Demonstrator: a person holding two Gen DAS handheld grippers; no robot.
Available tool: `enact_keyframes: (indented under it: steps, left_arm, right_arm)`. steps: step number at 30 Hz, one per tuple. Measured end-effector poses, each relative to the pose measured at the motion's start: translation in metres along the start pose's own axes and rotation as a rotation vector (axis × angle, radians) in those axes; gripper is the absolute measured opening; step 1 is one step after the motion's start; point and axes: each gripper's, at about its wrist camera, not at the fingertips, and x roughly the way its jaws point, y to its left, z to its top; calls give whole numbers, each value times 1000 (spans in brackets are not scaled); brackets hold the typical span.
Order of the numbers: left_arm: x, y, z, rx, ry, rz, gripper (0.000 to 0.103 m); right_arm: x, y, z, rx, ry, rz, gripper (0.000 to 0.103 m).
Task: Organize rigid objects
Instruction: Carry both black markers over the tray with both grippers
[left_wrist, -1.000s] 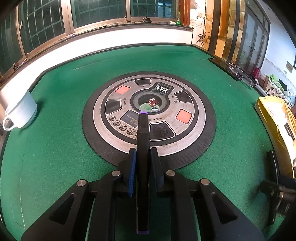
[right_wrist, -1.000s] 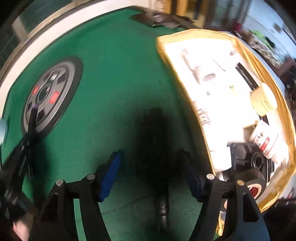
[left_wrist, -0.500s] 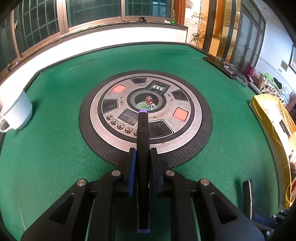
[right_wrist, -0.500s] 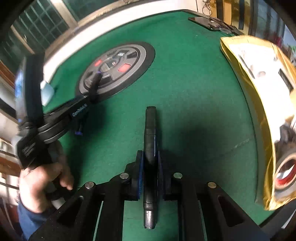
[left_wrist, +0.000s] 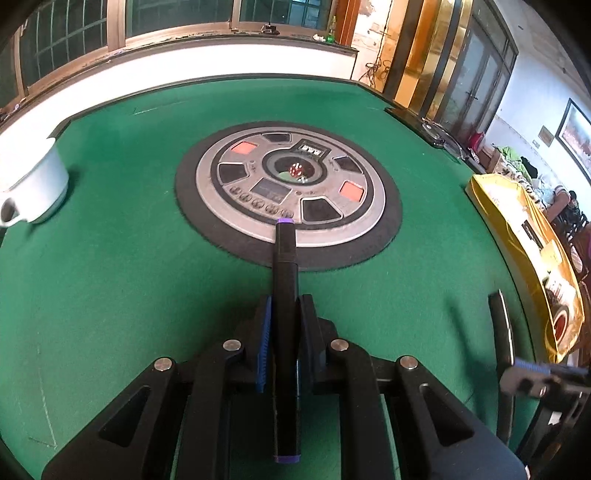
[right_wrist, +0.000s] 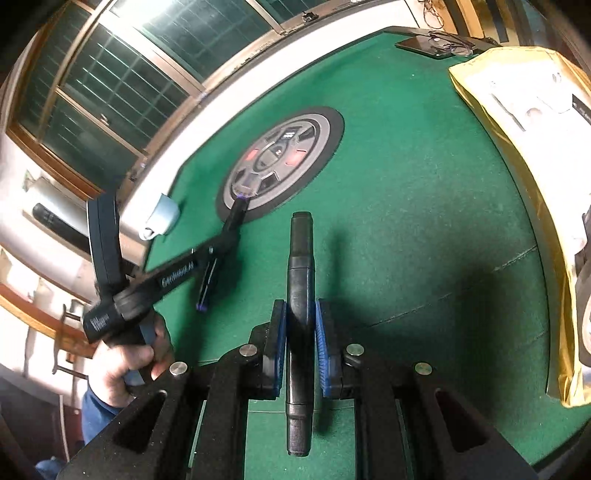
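Left wrist view: my left gripper (left_wrist: 283, 332) is clamped on a black marker (left_wrist: 285, 332) with purple ends, the marker lying along the fingers and reaching out over the green table (left_wrist: 110, 277) toward the round console (left_wrist: 288, 192) at its centre. A small well in the console's middle holds dice (left_wrist: 295, 170), one red. A white cup (left_wrist: 35, 188) stands at the table's left edge; what is in it cannot be seen from here. At the right edge lies a yellow bag (left_wrist: 517, 236), open, with white packaging and dark-printed items inside, none clear enough to name.

Right wrist view: my right gripper (right_wrist: 300, 336) has just closed and now grips a black pen (right_wrist: 300, 306), the blue pads pressing its barrel on both sides, the pen held above the felt and pointing forward. To the left, my left hand (right_wrist: 125, 362) holds the other gripper with the marker over the table between cup (right_wrist: 162, 216) and console (right_wrist: 280, 162). The bag (right_wrist: 524, 147) fills the right side, white cartons visible inside, with a tape roll (right_wrist: 585, 332) partly showing at its near end.
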Motion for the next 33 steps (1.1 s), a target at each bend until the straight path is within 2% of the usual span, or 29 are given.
enact_keyframes:
  steps: [5, 11, 16, 24, 33]
  left_arm:
    - [-9, -3, -3, -9, -29, -32, 12]
    - [-21, -37, -7, 60, -63, -61, 12]
    - [-37, -71, -7, 98, -98, -132, 12]
    - [-58, -129, 5, 186, -144, -217, 12]
    - [-58, -197, 18, 261, -150, -313, 12]
  right_arm:
    - [-1, -2, 1, 0, -7, 59, 14]
    - [-17, -9, -2, 14, -32, 90, 14]
    - [-33, -12, -1, 26, -65, 118, 14]
    - [-79, -27, 0, 41, -170, 114, 14]
    - [-148, -72, 4, 114, -348, 55, 14]
